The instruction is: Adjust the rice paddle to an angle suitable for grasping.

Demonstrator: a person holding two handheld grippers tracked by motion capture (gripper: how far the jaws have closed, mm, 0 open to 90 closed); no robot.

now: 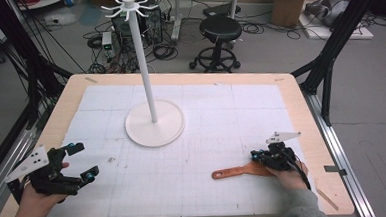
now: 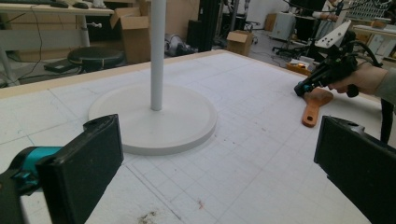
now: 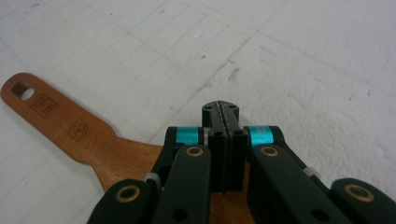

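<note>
White stand [image 1: 155, 124] mid-table, wooden paddle [image 1: 239, 172] under clenched right tool [image 1: 261, 155], left tool [image 1: 78, 160] released, nothing between

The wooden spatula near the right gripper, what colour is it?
Reddish-brown spatula; the right gripper view shows it best.

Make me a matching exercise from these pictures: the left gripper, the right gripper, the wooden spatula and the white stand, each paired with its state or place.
Things:
1. left gripper
2. right gripper
3. wooden spatula
4. white stand

States or places:
A. lies flat near the table's right side
B. jaws pressed together
C. upright at the middle of the table
D. jaws spread wide, nothing between them

Pairs: 1-D, 2-B, 3-A, 4-C
</note>
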